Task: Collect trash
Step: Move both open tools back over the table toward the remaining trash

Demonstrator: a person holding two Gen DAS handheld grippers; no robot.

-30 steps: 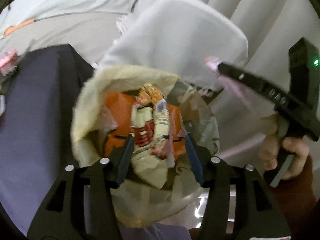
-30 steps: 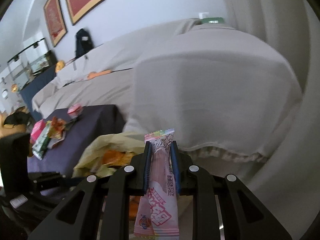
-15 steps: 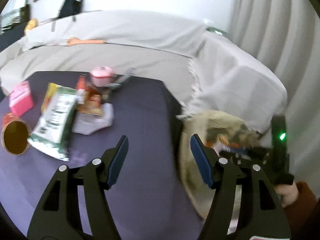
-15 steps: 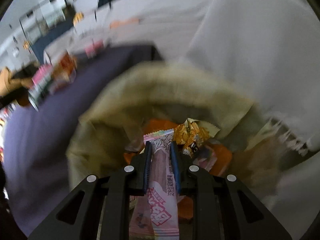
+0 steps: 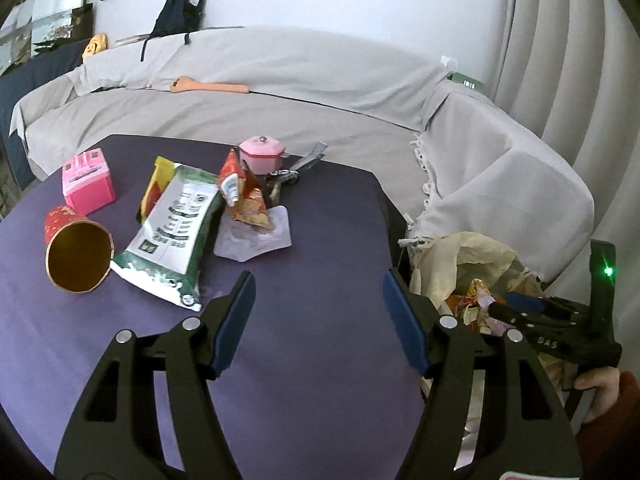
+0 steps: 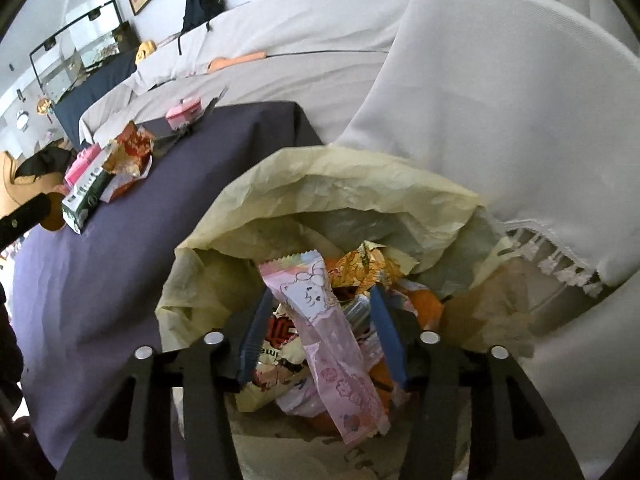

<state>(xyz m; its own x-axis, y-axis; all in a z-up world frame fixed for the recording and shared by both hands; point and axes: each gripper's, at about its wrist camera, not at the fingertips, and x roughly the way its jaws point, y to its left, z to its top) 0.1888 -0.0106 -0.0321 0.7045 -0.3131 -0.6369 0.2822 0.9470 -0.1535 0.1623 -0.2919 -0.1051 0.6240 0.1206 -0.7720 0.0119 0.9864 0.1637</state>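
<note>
The pink wrapper (image 6: 328, 332) hangs between the right gripper (image 6: 320, 332) fingers, whose jaws have just been opening; the pads stand clear of it, so it is being let go over the trash bag (image 6: 320, 184), which sits just off the table's (image 5: 320, 360) right edge and already holds crumpled packets. The drop step looks nearly done. The left gripper (image 5: 316, 320) hovers over the bare purple table with fingers spread and nothing between them. Next, it likely needs to reach the green-and-white packet (image 5: 176, 232) near the table's left side.
</note>
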